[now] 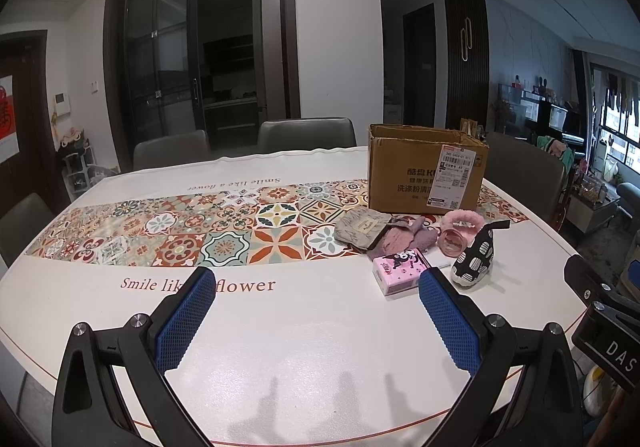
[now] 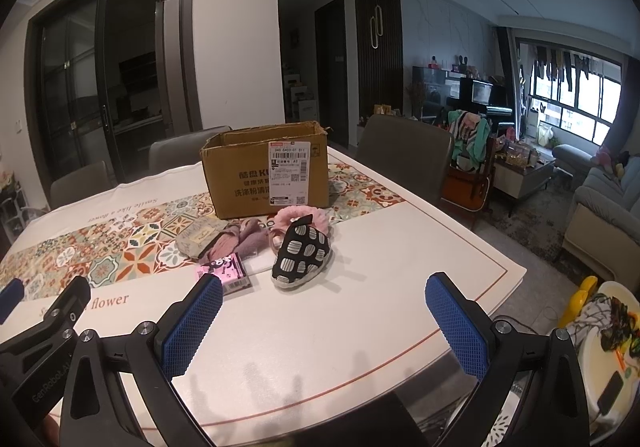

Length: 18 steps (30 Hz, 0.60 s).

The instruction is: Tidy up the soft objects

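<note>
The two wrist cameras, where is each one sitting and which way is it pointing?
Left wrist: on the left gripper, above the table's near edge, facing across it; the cardboard box sits right of centre; own open blue fingers show.
Right wrist: on the right gripper, further right, facing the box nearly head-on; own open fingers show, the left gripper at left edge.
Shared: box, black patterned slipper, pink packet.

— Left gripper: black angular frame, silver round screws, blue diamond-textured pads.
— Right gripper: same black frame, same blue pads, silver screws; white "GenRobot" lettering on the neighbouring black body.
</note>
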Motion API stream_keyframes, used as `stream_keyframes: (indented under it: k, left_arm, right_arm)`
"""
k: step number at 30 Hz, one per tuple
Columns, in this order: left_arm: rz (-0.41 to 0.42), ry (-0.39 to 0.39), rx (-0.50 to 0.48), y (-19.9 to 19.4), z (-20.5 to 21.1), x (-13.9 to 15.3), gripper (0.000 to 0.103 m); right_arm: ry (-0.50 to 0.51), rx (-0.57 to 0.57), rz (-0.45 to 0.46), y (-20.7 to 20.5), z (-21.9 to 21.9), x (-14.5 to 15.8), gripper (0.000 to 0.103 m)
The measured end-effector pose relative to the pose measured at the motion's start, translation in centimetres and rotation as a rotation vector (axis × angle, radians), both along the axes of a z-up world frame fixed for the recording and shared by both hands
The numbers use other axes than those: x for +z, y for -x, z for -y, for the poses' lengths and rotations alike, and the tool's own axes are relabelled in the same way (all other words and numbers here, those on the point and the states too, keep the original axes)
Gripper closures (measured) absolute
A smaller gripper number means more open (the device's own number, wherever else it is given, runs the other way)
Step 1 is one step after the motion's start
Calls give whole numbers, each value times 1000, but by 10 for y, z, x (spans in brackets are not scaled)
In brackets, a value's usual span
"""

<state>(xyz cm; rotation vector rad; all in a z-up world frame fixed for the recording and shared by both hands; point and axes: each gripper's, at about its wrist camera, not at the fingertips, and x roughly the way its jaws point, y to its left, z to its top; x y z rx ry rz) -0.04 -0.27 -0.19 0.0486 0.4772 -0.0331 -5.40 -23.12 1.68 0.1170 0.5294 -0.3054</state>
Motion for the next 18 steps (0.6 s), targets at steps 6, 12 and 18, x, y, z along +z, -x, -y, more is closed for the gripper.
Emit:
stream_keyframes:
  k: [6,12,18]
  left_arm:
    - [0,1,0,0,0,0,0]
    - [-1,1,0,0,0,0,0]
    - [-2,1,0,0,0,0,0]
  right_arm:
    - [0,-1,0,-1,0,-1,0]
    - [-1,-1,0,0,0,0,0]
    - [-1,0,-1,0,1,0,0]
